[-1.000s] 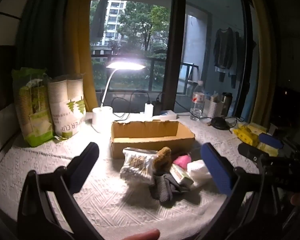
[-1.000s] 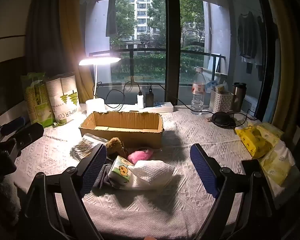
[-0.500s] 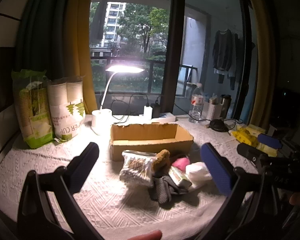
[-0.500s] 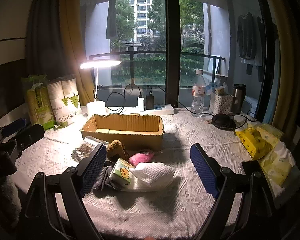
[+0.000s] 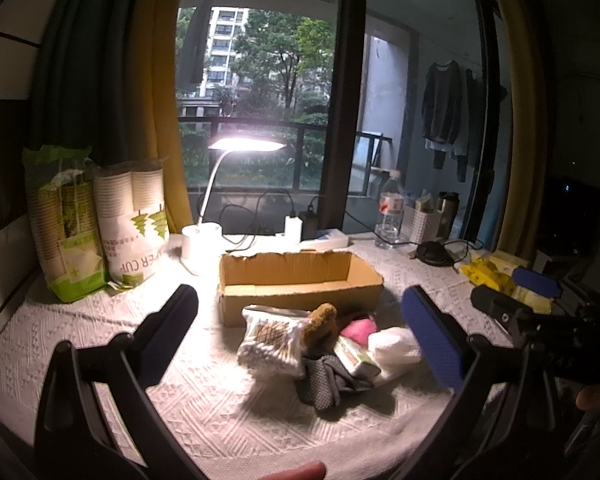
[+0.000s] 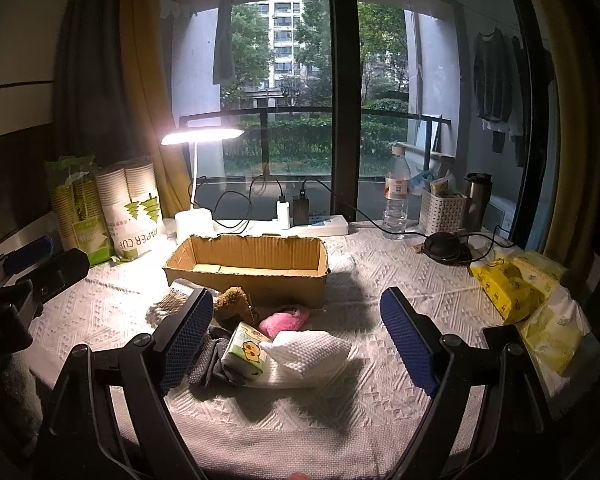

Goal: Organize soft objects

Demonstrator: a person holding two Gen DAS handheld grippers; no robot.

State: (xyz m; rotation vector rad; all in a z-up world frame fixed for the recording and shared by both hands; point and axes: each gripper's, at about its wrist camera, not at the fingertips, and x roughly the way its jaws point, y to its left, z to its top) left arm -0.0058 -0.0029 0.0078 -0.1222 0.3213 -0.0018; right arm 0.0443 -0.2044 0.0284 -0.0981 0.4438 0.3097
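Two grippers hang with jaws spread wide and nothing between them. The pile of soft objects, with the white towel (image 6: 308, 354), the tissue pack (image 6: 246, 354) and the pink cloth (image 6: 286, 318), lies just in front of the cardboard box (image 6: 248, 266). The towel's long axis runs parallel to the box's front wall. The right gripper (image 6: 290, 340) seems nearer to the pile and centred on the towel. The left gripper (image 5: 300, 328) points at the cotton swab bag (image 5: 270, 340).

A lit desk lamp (image 6: 202, 136) blows out to white glare and brightens the table (image 6: 380, 280) beneath; daylight from the window (image 6: 300, 92) adds soft fill. Corners fall dark, fisheye bends the edges, and the left wrist view looks slightly blurred.
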